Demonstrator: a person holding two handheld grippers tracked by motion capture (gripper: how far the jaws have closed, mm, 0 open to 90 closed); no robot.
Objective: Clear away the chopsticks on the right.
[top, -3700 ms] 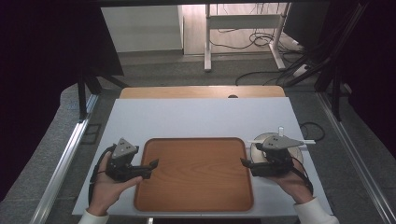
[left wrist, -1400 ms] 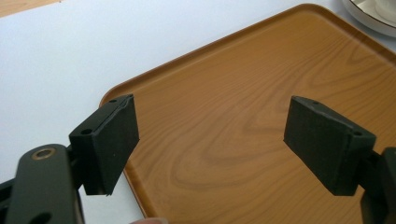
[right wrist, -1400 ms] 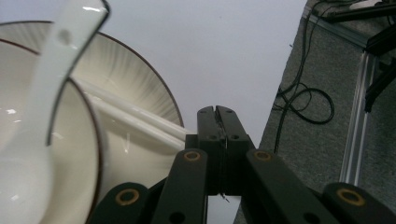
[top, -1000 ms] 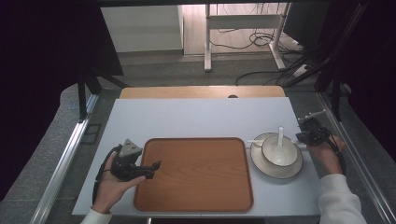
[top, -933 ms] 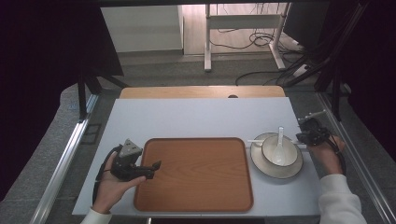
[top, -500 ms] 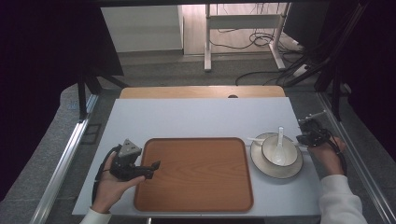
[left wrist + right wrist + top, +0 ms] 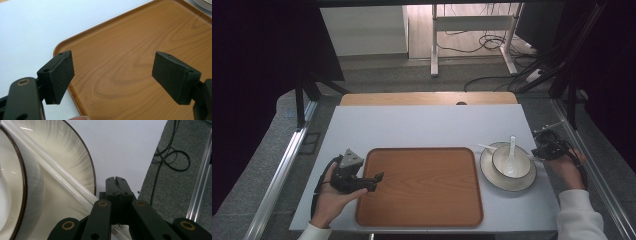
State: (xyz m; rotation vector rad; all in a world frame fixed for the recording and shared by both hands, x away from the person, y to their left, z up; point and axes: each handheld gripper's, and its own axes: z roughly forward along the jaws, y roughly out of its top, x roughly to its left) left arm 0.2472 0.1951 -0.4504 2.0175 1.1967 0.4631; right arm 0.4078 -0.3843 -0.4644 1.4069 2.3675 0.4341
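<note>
A brown wooden tray (image 7: 422,187) lies in the middle of the white table. My left gripper (image 7: 376,181) hovers at its left edge; in the left gripper view it (image 7: 117,75) stands open over the tray (image 7: 130,45) with nothing between the pads. Right of the tray a plate (image 7: 512,184) carries a bowl (image 7: 499,161) with a white spoon (image 7: 511,150) in it. A thin white rod (image 7: 62,175) lies across the plate (image 7: 72,150) beside the bowl (image 7: 30,192). My right gripper (image 7: 543,141) sits at the plate's right rim, its jaws (image 7: 116,182) shut, the rod's end running under its linkage.
The white table top (image 7: 422,125) ends in a wooden strip (image 7: 427,98) at the far side. Aluminium rails (image 7: 277,175) run along both sides, and cables (image 7: 172,157) lie on the grey floor to the right.
In the earliest frame the right gripper was over the bowl; it has since moved to the plate's right rim. Over the last second nothing has visibly moved.
</note>
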